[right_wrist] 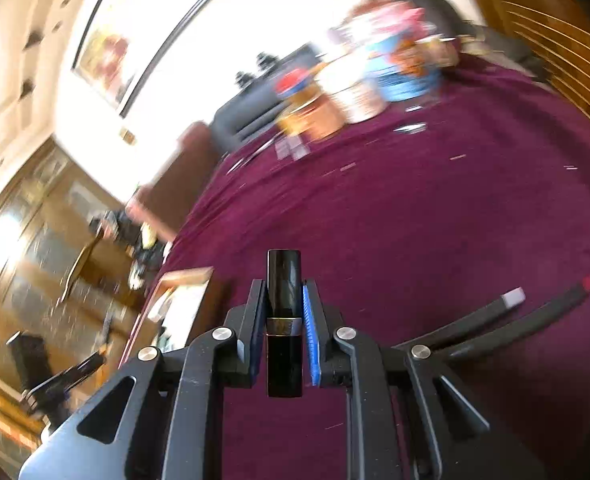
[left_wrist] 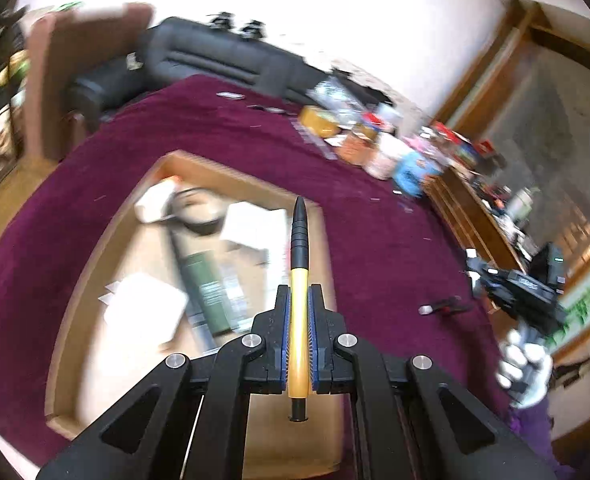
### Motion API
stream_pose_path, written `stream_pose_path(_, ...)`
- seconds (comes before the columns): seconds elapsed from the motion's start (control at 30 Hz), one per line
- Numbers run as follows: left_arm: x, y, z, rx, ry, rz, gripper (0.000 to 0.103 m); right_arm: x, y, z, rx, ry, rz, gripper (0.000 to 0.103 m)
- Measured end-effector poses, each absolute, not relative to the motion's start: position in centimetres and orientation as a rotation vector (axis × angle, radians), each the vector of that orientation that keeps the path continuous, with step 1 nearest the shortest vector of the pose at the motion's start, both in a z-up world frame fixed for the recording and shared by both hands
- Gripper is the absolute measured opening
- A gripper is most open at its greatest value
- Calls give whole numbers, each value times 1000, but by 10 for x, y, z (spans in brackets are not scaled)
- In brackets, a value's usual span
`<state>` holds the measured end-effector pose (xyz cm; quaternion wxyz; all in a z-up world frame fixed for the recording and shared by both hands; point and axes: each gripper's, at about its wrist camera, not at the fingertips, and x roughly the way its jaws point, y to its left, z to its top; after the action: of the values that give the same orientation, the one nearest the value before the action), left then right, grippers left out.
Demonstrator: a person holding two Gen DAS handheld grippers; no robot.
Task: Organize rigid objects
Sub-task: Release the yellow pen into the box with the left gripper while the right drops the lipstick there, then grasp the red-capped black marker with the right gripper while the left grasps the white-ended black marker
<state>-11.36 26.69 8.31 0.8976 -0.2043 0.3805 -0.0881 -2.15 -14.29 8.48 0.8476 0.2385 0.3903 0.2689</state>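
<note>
A yellow pen (left_wrist: 299, 312) with a black ribbed tip sat clenched lengthwise in the left tongs (left_wrist: 299, 300), held above an open cardboard box (left_wrist: 95, 264) on the maroon-covered bench (left_wrist: 375, 248) (the box held white packets and a green carton, blurred). The right tongs (right_wrist: 285, 304) gripped a black cylinder with a gold band (right_wrist: 284, 320), above the bench, with two dark markers (right_wrist: 495, 312) lying just beside them.
</note>
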Motion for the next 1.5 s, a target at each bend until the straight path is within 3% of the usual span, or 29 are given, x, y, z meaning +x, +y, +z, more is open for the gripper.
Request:
stream_pose_path(0.43, -126, 318, 12, -386, 927, 58, 5, -64, 78, 47, 297, 1080, 831, 16)
stream_pose_path(0.5, -131, 320, 12, -357, 906, 71, 11, -70, 98, 40, 220, 1095, 808, 16)
stream_pose_path(0.6, -140, 322, 18, -352, 871, 65, 35, -74, 122, 32, 75, 1080, 723, 16)
stream_pose_path(0.7, -149, 321, 29, -342, 831, 62, 43, -73, 128, 27, 2, 1054, 660, 19)
stream_pose_path(0.8, -158, 322, 38, -365, 810, 70, 57, -69, 121, 28, 13, 1063, 650, 20)
stream_pose_path(0.97, -165, 320, 47, -380, 801, 78, 57, -72, 92, 44, 79, 1001, 625, 21)
stream_pose_path(1.1, -168, 308, 54, -350, 793, 84, 57, -78, 44, 54, 136, 946, 570, 42)
stream_pose_path(1.5, -174, 240, 73, -221, 785, -20, 60, -76, -145, 70, 285, 854, 224, 42)
